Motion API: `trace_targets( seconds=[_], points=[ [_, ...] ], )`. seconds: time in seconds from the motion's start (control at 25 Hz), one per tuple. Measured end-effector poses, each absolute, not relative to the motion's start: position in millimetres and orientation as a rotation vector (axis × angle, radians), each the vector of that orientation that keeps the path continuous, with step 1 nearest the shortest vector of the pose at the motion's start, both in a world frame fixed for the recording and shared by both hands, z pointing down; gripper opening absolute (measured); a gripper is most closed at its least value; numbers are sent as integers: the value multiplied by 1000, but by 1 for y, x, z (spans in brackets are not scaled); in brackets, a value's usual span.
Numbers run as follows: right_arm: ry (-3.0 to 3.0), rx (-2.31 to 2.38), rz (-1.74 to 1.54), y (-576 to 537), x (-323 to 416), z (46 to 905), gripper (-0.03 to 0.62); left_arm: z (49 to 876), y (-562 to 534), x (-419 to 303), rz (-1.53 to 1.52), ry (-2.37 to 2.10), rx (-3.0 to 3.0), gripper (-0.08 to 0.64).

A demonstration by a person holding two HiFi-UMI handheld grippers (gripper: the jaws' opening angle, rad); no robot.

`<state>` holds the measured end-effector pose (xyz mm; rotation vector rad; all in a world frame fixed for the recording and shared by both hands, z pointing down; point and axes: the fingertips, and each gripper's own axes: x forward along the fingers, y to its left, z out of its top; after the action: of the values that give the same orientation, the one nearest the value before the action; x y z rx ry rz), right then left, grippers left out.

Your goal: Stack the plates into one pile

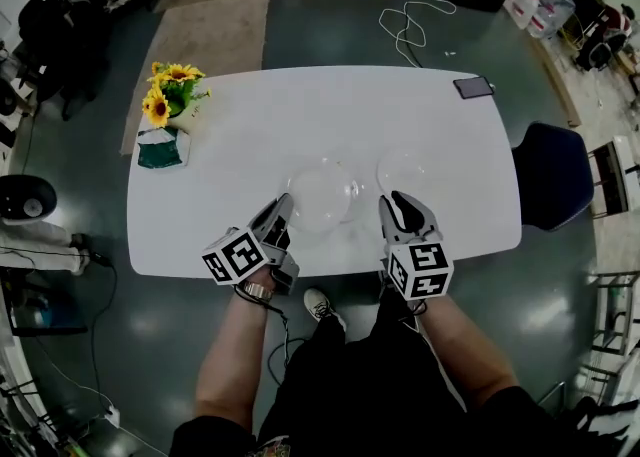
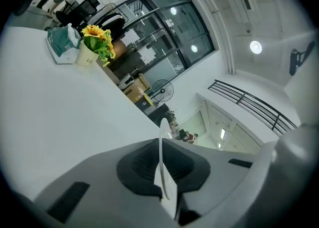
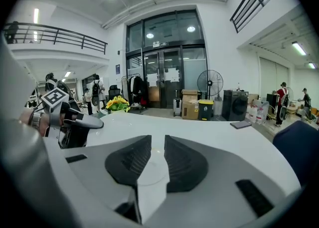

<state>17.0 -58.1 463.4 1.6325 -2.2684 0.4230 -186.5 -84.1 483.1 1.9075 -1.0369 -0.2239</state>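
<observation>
Two plates lie unstacked, side by side on the desk [image 1: 300, 105]: the left hand-held gripper [image 1: 278, 213] is clamped on the left plate [image 1: 320, 197], the right hand-held gripper [image 1: 400, 207], jaws apart, is by the right plate [image 1: 405, 170], so stacking seems barely begun.

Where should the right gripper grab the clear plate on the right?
Probably the plate by its near rim, coming from the person's side. It lies flat on the table, so only that thin edge fits between jaws, one above, one below.
</observation>
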Motion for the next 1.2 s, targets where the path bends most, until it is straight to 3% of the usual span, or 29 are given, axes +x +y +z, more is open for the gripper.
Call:
trace_targets(
  seconds=[0.56,1.2],
  points=[
    [-2284,1573,510,-78,100,488,80,531,-93,-111,-189,-1094,1759,28],
    [-2309,1438,557,-100,131,517,72,580,-102,-105,-163,-1212,1620,28]
  ],
)
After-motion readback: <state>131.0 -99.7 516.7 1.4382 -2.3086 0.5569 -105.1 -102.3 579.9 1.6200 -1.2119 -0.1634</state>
